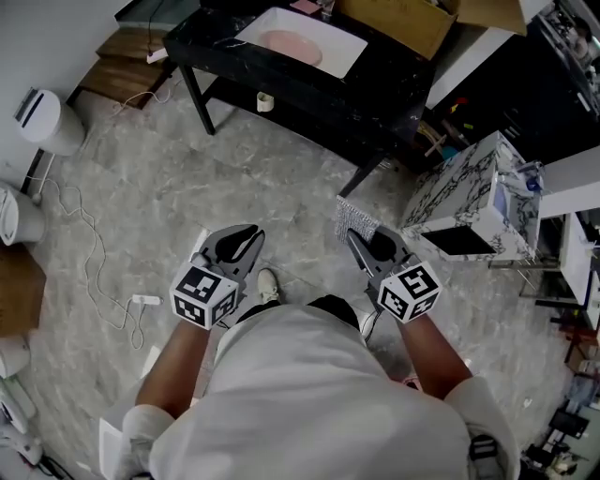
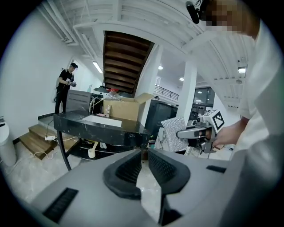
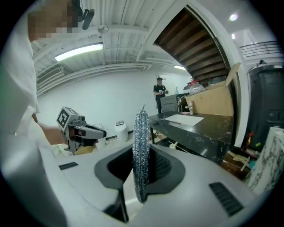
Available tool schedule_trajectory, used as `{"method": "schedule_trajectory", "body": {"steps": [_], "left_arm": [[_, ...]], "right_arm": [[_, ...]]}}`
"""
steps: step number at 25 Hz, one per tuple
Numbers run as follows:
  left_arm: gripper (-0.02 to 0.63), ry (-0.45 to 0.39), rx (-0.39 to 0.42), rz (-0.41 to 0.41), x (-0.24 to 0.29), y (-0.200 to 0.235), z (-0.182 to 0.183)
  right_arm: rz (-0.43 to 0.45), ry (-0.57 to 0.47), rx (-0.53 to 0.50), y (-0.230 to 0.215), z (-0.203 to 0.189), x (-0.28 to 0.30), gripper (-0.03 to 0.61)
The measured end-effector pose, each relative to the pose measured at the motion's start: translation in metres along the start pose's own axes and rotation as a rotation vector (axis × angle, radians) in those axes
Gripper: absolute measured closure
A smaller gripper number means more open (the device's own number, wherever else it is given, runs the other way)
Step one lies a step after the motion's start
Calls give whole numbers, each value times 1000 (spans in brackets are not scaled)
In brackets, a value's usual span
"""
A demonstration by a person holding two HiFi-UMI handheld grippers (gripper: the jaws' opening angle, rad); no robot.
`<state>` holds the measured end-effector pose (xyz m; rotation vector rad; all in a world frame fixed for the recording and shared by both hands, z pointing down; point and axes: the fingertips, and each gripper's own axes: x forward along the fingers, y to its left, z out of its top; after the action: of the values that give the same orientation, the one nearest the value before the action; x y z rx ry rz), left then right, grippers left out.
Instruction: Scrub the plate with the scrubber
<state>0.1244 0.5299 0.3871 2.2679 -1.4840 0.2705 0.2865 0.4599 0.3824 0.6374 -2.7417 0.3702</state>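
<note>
A pink plate [image 1: 291, 45] lies on a white tray [image 1: 349, 49] on the black table [image 1: 309, 92], far ahead of both grippers. My right gripper [image 1: 352, 236] is shut on a silver mesh scrubber [image 1: 355, 218], which stands upright between the pads [image 3: 142, 128]. My left gripper [image 1: 251, 231] is held level beside it over the floor, its jaws a narrow gap apart with nothing between them [image 2: 144, 153]. In the left gripper view, the right gripper [image 2: 184, 133] and the scrubber [image 2: 173, 132] show at the right, and the table [image 2: 97, 126] stands ahead.
A marble-patterned box [image 1: 459, 192] stands right of the table's near leg. A cardboard box [image 1: 398, 23] sits on the table's far right. White bins [image 1: 47, 122] and a cable [image 1: 94, 267] lie at the left. Wooden steps [image 1: 127, 66] are behind; another person [image 2: 66, 86] stands there.
</note>
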Motion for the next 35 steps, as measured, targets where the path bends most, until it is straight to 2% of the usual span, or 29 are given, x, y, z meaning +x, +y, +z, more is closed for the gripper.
{"method": "schedule_trajectory", "body": {"steps": [6, 13, 19, 24, 35], "left_arm": [[566, -6, -13, -8, 11, 50, 16], [566, -4, -32, -3, 47, 90, 34], [565, 13, -35, 42, 94, 132, 63], [565, 24, -32, 85, 141, 174, 106], [556, 53, -7, 120, 255, 239, 170]], "right_arm": [[-28, 3, 4, -6, 20, 38, 500], [-35, 8, 8, -46, 36, 74, 500], [8, -15, 14, -99, 63, 125, 500], [50, -29, 0, -156, 97, 174, 500], [108, -40, -51, -250, 134, 229, 500]]}}
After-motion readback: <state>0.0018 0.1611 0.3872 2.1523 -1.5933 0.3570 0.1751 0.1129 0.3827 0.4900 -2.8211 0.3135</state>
